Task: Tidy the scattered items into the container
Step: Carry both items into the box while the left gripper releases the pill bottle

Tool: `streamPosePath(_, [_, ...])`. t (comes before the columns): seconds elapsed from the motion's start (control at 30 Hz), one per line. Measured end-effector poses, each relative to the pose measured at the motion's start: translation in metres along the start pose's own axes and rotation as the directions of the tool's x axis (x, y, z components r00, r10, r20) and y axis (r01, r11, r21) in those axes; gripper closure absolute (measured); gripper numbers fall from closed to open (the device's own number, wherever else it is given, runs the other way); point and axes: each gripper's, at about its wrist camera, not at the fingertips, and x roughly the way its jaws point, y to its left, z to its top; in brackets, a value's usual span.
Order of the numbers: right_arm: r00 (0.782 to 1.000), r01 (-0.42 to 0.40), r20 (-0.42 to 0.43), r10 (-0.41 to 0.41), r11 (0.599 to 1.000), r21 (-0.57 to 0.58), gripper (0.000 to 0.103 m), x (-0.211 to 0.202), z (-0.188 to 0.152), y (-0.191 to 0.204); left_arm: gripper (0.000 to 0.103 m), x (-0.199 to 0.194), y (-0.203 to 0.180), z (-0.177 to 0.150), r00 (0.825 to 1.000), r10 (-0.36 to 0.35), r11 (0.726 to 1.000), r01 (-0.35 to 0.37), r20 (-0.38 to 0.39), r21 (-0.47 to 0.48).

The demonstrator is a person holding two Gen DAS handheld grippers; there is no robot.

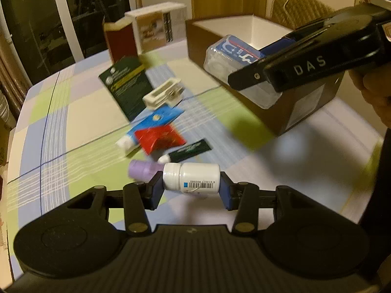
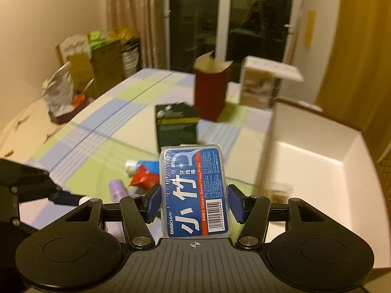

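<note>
Left hand-held gripper clamped end-to-end on bottle, above tabletop | right hand-held gripper clamped across floss box, beside container | both likely light, rigid, slick; hold flat faces.

**Both grippers closed on held items**

The black left gripper is held low and level, its blue-padded fingers clamped on the ends of a white plastic pill bottle. The black right gripper is raised, its blue pads pressed against a blue-labelled clear floss-pick box.
</note>
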Motion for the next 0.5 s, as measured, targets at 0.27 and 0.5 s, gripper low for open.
streamPosePath(0.27, [0.991,0.114,0.055,-0.120,0.988,0.109,0.043,-0.039,0.004,-0.054,0.062,-0.017,-0.036,0.045,0.994,-0.045,0.998,0.041,0.095,0.047])
streamPosePath(0.5, [0.975,0.195,0.062,-0.215,0.951,0.240,0.043,-0.053,0.001,-0.115,0.062,-0.013,-0.066,0.096,0.984,-0.086,0.991,0.068,0.159,0.112])
